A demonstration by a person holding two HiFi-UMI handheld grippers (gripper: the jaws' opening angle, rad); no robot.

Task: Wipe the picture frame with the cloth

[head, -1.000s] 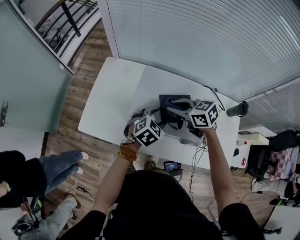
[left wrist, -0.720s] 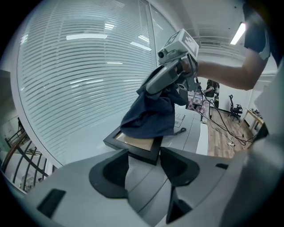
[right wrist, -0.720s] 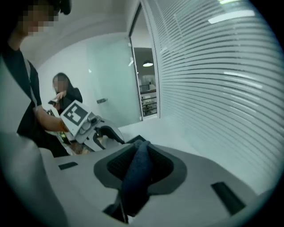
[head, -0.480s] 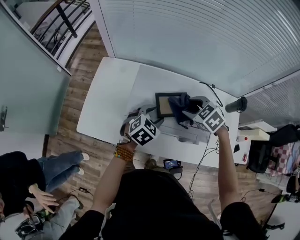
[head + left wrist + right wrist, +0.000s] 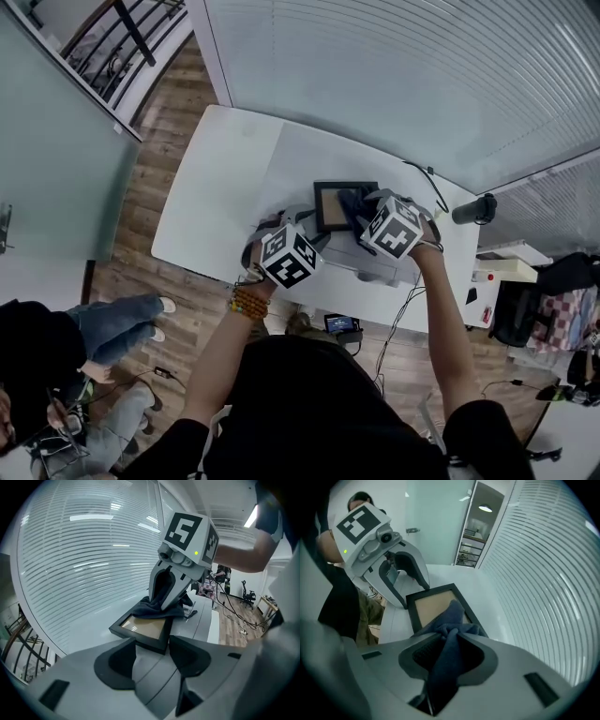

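A black picture frame (image 5: 330,204) with a tan panel lies flat on the white table (image 5: 225,187). My left gripper (image 5: 152,648) is closed on the frame's near corner (image 5: 143,632) and holds it steady; it is seen from the other side in the right gripper view (image 5: 414,595). My right gripper (image 5: 449,644) is shut on a dark blue cloth (image 5: 449,620), which hangs from the jaws and rests on the frame's right part (image 5: 433,604). In the head view the cloth (image 5: 354,208) covers the frame's right side, just under the right gripper (image 5: 367,214).
A grey flat device (image 5: 375,272) lies at the table's near edge by the frame. A cable (image 5: 424,180) and a black cylinder (image 5: 473,216) sit at the table's right end. Blinds line the far wall. A person (image 5: 56,347) stands on the floor at the left.
My right gripper has swung left and downward with the cloth and rolled, so the cloth now lies on the frame's right part. The left gripper has kept still.
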